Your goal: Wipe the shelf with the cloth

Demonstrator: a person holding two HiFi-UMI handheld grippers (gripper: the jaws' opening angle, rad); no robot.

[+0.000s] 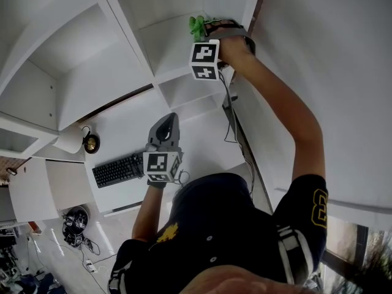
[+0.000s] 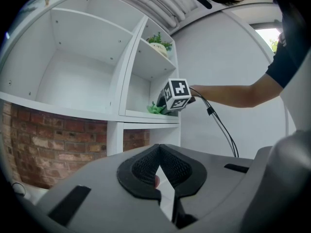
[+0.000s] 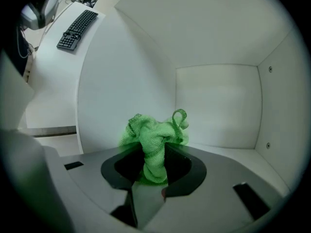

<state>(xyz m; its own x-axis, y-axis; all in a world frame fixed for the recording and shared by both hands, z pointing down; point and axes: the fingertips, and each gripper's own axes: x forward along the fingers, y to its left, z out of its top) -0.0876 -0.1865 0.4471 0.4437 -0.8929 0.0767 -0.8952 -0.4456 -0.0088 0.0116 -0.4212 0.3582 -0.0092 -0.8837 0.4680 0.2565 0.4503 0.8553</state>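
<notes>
The green cloth (image 3: 153, 139) is bunched between the jaws of my right gripper (image 3: 154, 153), which is shut on it. It is inside a white shelf compartment, just above the compartment's floor (image 3: 233, 155), with the back wall (image 3: 218, 106) ahead. In the head view the right gripper (image 1: 204, 28) reaches into a cubby at the top, with the cloth (image 1: 196, 26) at its tip. The left gripper view shows the cloth (image 2: 155, 109) resting on the shelf board (image 2: 141, 114). My left gripper (image 1: 169, 117) hangs lower, over the white desk, shut and holding nothing.
A black keyboard (image 1: 117, 170) and a round dark object (image 1: 91, 143) lie on the white desk (image 1: 128, 124). A cable (image 1: 231, 112) trails from the right gripper. A potted plant (image 2: 159, 41) stands in the cubby above. A brick wall (image 2: 58, 149) shows below the shelves, and a white wall (image 1: 318, 54) stands at the right.
</notes>
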